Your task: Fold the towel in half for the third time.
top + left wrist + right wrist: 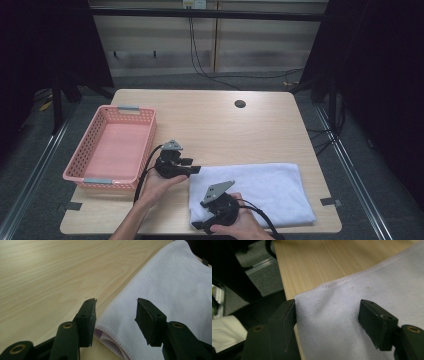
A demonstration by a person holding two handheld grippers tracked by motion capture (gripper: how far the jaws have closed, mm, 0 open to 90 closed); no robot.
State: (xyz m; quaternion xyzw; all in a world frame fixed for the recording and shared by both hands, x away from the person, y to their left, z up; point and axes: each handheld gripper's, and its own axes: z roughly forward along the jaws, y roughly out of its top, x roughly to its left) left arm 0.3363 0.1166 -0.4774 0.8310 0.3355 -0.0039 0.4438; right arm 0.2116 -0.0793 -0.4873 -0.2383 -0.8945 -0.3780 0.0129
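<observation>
**Both tongs open over a folded white cloth at the near edge of the table**

Nearest the person, the right tongs (200, 223) sit low at the front left corner of the white cloth (260, 192), held in the right hand (235, 227). In the right gripper view its jaws stand wide apart with the cloth's corner lying flat between them; the pads do not press on the fabric, and the left jaw hangs just past the table's front edge.

A little farther in, the left tongs (192, 166) rest in the left hand (157, 182) at the cloth's far left corner. In the left gripper view the jaws are parted about halfway, one over bare wood and the other over the cloth, with the folded, hemmed edge (112, 343) between them and untouched. Neither pair has hold of anything.

The cloth itself lies folded in a long rectangle along the front right part of the table (215, 125), its layers showing at the left end.

Beyond the left hand, a pink perforated basket (145, 127) stands on the table's left side, near the cloth but not touching it. At the far edge a dark round hole (240, 104) is set in the tabletop.
</observation>
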